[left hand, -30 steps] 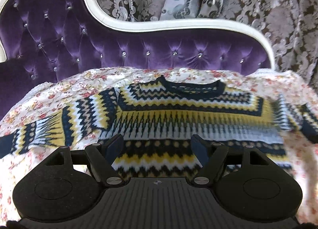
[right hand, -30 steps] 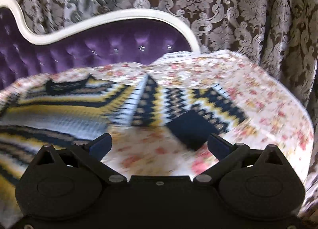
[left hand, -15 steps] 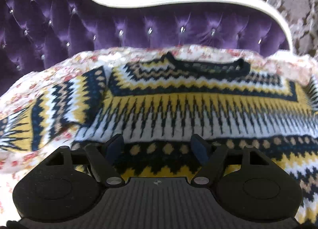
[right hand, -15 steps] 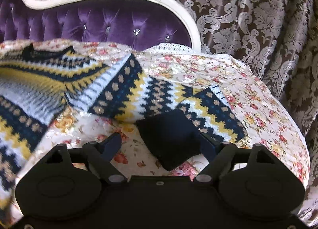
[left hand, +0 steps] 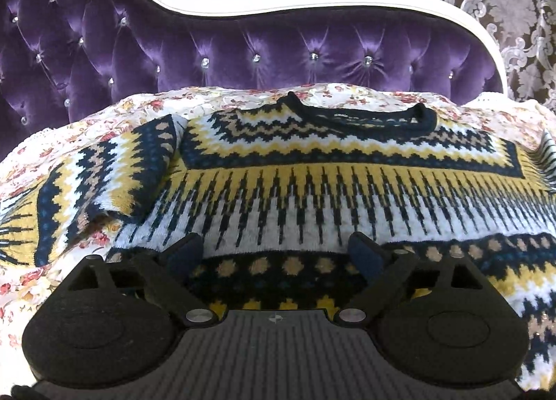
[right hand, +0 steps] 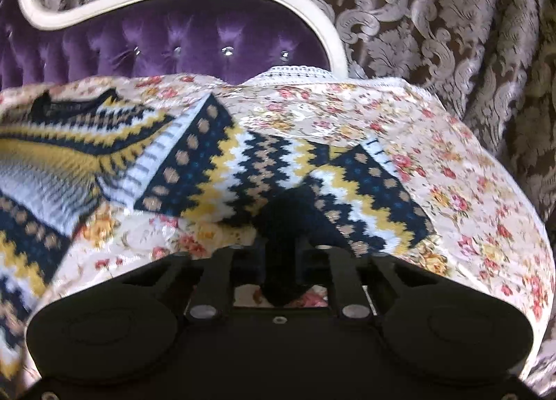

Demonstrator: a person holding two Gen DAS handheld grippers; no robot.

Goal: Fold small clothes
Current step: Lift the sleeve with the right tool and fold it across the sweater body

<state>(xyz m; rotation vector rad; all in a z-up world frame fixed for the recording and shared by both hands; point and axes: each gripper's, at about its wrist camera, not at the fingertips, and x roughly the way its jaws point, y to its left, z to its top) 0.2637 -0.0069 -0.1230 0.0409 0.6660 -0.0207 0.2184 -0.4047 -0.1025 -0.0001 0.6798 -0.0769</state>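
A knitted sweater [left hand: 295, 170] in navy, yellow and white zigzags lies flat, neck toward the sofa back. My left gripper [left hand: 274, 250] hovers low over the sweater's lower body near its left sleeve [left hand: 104, 184]. Its jaws are opening wide and nothing is pinched between them. In the right wrist view the other sleeve [right hand: 243, 163] runs out to the right and ends in a dark navy cuff [right hand: 288, 222]. My right gripper [right hand: 282, 257] is closing on that cuff, and the fingers press the bunched cuff between them.
The sweater rests on a floral cover [left hand: 69, 129] spread over a purple tufted sofa [left hand: 278, 49] with a white frame [right hand: 312, 10]. The cover's rounded edge [right hand: 504, 209] drops off at the right. Patterned damask curtains [right hand: 451, 17] hang behind.
The left gripper came down closer to the sweater and its jaws spread wider. The right gripper moved onto the dark cuff and went from wide open to closed on it.
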